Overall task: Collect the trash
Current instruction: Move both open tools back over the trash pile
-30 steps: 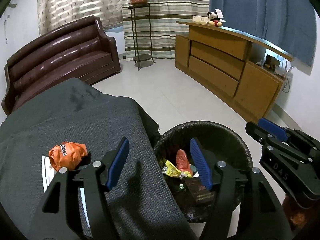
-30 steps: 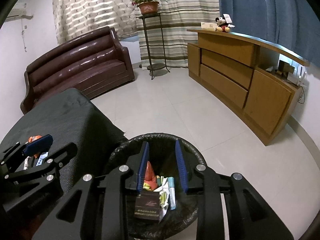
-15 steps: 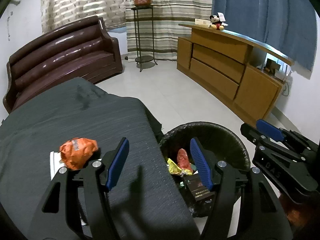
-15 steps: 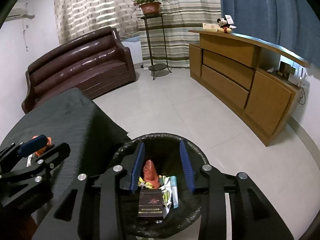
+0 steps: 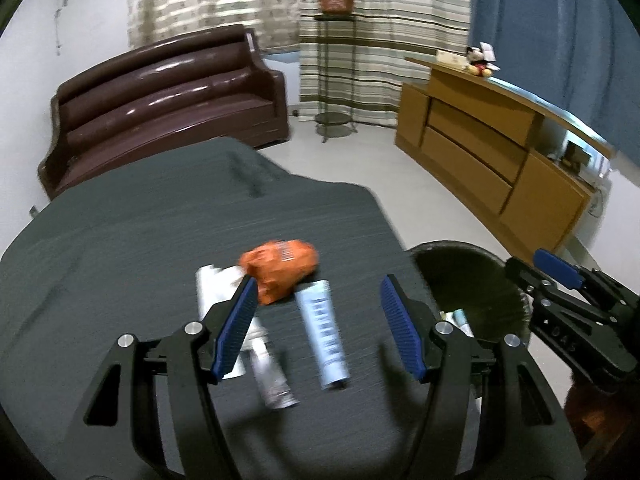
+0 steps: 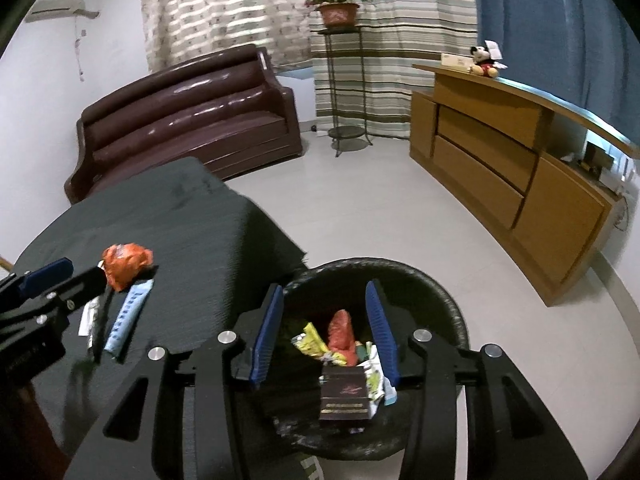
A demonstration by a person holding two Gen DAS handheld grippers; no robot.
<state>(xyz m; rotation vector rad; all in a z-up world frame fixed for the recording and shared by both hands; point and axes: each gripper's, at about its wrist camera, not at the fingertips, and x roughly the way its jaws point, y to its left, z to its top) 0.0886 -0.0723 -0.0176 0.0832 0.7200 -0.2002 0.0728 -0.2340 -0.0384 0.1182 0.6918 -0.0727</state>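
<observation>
On the dark grey cloth-covered table [image 5: 120, 248] lie a crumpled orange wrapper [image 5: 280, 268], a pale blue tube [image 5: 324, 332], a silvery tube [image 5: 272, 376] and a white packet [image 5: 212, 288]. My left gripper [image 5: 316, 324] hovers open over them, the blue tube between its fingers without touching. My right gripper [image 6: 326, 332] hangs above the black-lined trash bin [image 6: 436, 288]; its jaws are opening and empty. In the bin lie a red wrapper [image 6: 342, 330], a yellow wrapper [image 6: 312, 340] and a dark brown box [image 6: 344, 396].
The bin [image 5: 472, 276] stands on the floor at the table's right edge. Further off are a brown leather sofa [image 5: 168, 108], a metal plant stand [image 5: 334, 80] and a long wooden sideboard [image 5: 496, 156]. Pale tiled floor lies between them.
My left gripper swung left from the bin's edge to over the trash on the table, bringing both tubes into view. My right gripper's jaws widened above the bin and shifted slightly.
</observation>
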